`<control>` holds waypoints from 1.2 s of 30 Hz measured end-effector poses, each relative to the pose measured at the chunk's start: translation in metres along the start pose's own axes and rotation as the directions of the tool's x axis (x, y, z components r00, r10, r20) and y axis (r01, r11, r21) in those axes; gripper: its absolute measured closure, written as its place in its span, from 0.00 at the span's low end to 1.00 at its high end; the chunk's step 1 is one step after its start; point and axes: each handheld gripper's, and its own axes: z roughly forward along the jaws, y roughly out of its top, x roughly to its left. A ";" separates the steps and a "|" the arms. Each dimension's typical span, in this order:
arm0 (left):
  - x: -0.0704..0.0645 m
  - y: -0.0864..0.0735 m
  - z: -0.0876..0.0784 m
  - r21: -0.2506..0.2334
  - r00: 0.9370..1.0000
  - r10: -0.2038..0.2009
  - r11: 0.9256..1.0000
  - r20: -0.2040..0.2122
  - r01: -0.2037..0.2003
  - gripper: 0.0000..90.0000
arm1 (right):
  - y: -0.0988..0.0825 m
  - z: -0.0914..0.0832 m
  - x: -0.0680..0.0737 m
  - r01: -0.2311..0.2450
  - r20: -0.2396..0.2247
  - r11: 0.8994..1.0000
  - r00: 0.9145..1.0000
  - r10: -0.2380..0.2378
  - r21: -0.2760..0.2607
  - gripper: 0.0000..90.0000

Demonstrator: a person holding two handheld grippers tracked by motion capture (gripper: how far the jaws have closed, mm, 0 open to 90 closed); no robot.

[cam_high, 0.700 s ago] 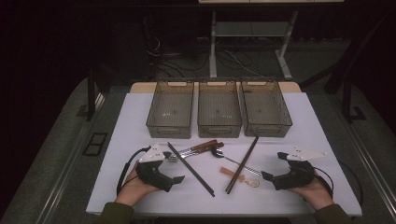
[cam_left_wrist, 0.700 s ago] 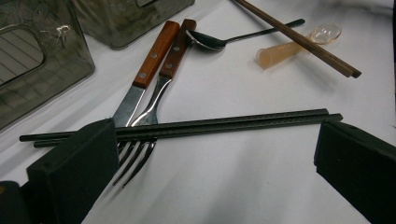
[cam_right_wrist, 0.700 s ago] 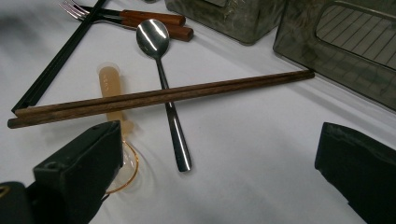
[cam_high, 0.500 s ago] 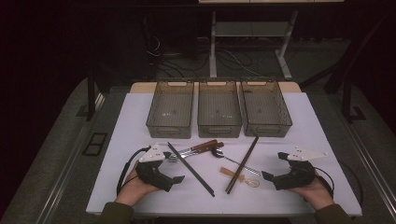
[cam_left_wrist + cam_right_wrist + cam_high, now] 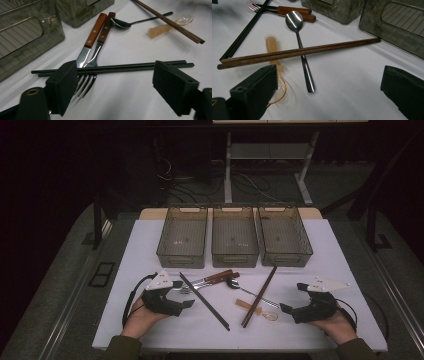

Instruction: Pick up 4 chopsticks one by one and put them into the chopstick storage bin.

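Both pairs of jaws stand open, nothing between them. My left gripper [image 5: 186, 304] rests low on the white table [image 5: 150, 240], near its left front edge; my right gripper [image 5: 286, 308] rests near the right front edge. Each points inward at the cutlery lying between them.

Count of what lies there:
- Black chopsticks [image 5: 112, 68], one pair, side by side, just beyond my left jaws in the left gripper view. They lie across the tines of the fork.
- Wooden-handled fork [image 5: 96, 53], one, and wooden-handled knife [image 5: 87, 45], one, side by side and touching.
- Metal spoon [image 5: 299, 40], one, bowl toward the wooden handles.
- Brown wooden chopsticks [image 5: 299, 53], one pair, lying crosswise on top of the spoon's handle and across the plastic spoon.
- Clear amber plastic spoon [image 5: 273, 50], one, its bowl just beside my right gripper's left jaw in the right gripper view.

Behind the cutlery, three smoky translucent bins stand in a row, nearly touching: left bin [image 5: 170, 237], middle bin [image 5: 234, 255], right bin [image 5: 300, 247]. I see no cutlery inside any of them.
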 end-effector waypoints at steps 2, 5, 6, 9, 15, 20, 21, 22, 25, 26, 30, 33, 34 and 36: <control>0.002 0.001 -0.001 0.007 1.000 -0.010 1.000 -0.002 0.010 0.31 | 0.000 0.000 0.000 -0.001 0.000 1.000 1.000 0.001 0.000 0.01; 0.005 0.002 -0.003 0.005 1.000 -0.004 1.000 -0.021 0.005 0.42 | 0.000 0.000 0.001 -0.003 -0.001 1.000 1.000 0.003 0.001 0.01; 0.006 0.002 -0.004 0.004 1.000 -0.003 1.000 -0.028 0.003 0.44 | 0.000 0.000 0.000 -0.001 -0.001 1.000 1.000 0.001 -0.001 0.01; 0.010 0.003 -0.005 0.006 0.998 -0.014 1.000 -0.055 0.015 0.53 | 0.000 0.001 0.000 -0.001 -0.001 1.000 1.000 0.001 0.002 0.01; 0.020 0.003 -0.007 0.004 0.994 -0.049 0.999 -0.093 0.050 0.73 | 0.001 0.001 0.002 0.003 -0.002 1.000 1.000 -0.003 -0.002 0.01; 0.027 0.003 -0.006 0.010 0.992 -0.056 0.998 -0.115 0.058 0.88 | 0.001 0.001 0.002 0.008 -0.002 1.000 1.000 -0.008 -0.001 0.01; 0.028 0.003 -0.006 0.011 0.991 -0.056 0.998 -0.120 0.058 0.91 | 0.000 0.002 0.002 0.007 -0.002 1.000 1.000 -0.007 0.001 0.01; 0.029 0.004 -0.006 0.014 0.991 -0.056 0.998 -0.124 0.059 0.91 | 0.000 0.002 0.002 0.007 -0.002 1.000 1.000 -0.007 0.001 0.01; 0.031 0.006 -0.006 0.011 0.989 -0.057 0.998 -0.140 0.059 0.99 | 0.000 0.000 0.003 0.005 -0.001 1.000 1.000 -0.005 -0.001 0.01; 0.033 0.006 -0.005 0.016 0.988 -0.051 0.998 -0.142 0.054 0.99 | 0.000 0.000 0.003 0.005 -0.003 1.000 1.000 -0.005 -0.003 0.01; 0.040 0.005 0.000 0.042 0.987 -0.056 0.997 -0.151 0.063 0.99 | 0.000 0.001 0.003 0.011 -0.001 1.000 1.000 -0.011 -0.002 0.01; 0.046 0.004 0.004 0.057 0.986 -0.058 0.996 -0.157 0.067 0.99 | 0.001 0.002 0.002 0.008 -0.001 1.000 1.000 -0.008 0.003 0.01; 0.047 0.004 0.006 0.060 0.986 -0.059 0.996 -0.159 0.070 0.99 | 0.000 0.003 0.002 0.010 0.000 1.000 1.000 -0.010 0.003 0.01; 0.051 0.005 0.011 0.079 0.985 -0.052 0.995 -0.163 0.066 0.99 | 0.000 0.002 0.003 0.007 0.001 1.000 1.000 -0.007 0.004 0.01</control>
